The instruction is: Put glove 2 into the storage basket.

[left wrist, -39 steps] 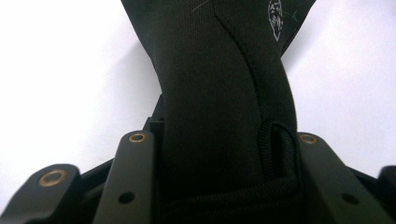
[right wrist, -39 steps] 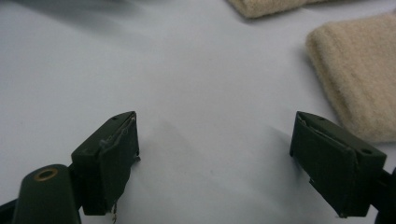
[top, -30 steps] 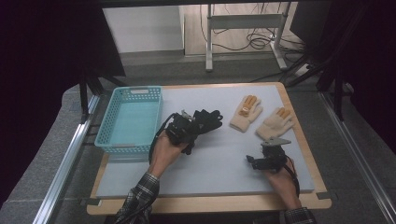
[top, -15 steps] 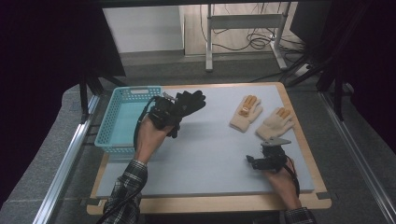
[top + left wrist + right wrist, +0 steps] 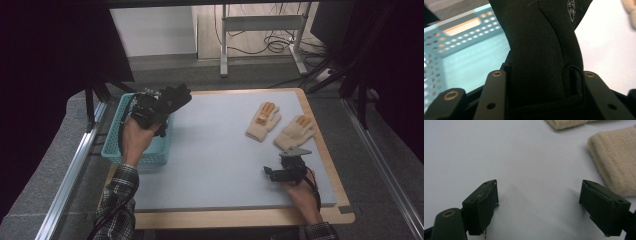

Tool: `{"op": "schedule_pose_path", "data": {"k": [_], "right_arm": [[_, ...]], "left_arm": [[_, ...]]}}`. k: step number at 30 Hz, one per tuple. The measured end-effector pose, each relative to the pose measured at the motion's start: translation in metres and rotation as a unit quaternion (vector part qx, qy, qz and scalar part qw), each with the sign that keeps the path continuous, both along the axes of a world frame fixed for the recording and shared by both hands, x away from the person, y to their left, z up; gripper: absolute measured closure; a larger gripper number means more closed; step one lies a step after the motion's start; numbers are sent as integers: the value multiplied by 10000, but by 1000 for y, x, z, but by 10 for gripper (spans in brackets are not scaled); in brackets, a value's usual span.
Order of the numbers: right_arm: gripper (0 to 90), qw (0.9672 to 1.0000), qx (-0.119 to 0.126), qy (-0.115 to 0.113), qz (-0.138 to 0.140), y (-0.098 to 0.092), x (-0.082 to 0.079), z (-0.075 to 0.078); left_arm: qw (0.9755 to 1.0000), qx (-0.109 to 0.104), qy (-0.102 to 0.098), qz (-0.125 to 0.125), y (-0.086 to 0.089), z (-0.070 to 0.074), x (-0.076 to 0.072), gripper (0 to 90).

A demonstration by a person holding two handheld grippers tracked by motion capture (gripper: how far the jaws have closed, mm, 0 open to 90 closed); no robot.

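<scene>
Over the basket's [image 5: 112, 150] near rim, I have my left gripper [image 5: 150, 111] clamped on a bunched black glove [image 5: 172, 97]. If I let go now, it could drape over the rim or fall onto the mat [image 5: 215, 150], since part of it hangs outside. My right gripper [image 5: 285, 170] rests wide open, empty, near two beige gloves [image 5: 263, 121]. I count one basket and cannot tell whether the black bundle is one glove or two.

We note two beige knitted gloves [image 5: 263, 121] [image 5: 294, 132] lying side by side on the pale grey table mat [image 5: 220, 160], near its right edge.
</scene>
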State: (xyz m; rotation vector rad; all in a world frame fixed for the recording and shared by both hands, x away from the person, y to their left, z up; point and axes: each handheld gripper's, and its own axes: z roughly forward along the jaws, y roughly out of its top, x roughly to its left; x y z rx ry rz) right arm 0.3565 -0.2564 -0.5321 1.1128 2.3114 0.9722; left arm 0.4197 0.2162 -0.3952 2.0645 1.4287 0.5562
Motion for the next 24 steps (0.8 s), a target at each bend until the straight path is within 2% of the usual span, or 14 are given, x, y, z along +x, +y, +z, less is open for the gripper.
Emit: {"op": "schedule_pose_path", "data": {"k": [5, 11, 16, 20, 24], "right_arm": [[152, 10000, 0, 2, 0, 0, 0, 0], [152, 10000, 1, 2, 0, 0, 0, 0], [152, 10000, -2, 0, 0, 0, 0, 0], [152, 10000, 1, 1, 0, 0, 0, 0], [152, 10000, 4, 0, 2, 0, 0, 0]], "left_arm": [[9994, 0, 35, 345, 27, 0, 1, 593], [9968, 11, 164, 783, 61, -9, 2, 590], [9935, 61, 380, 1071, 82, -27, 9, 588], [9905, 19, 562, 1251, 90, -44, 16, 586], [9873, 115, 755, 1395, 96, -61, 24, 584]]}}
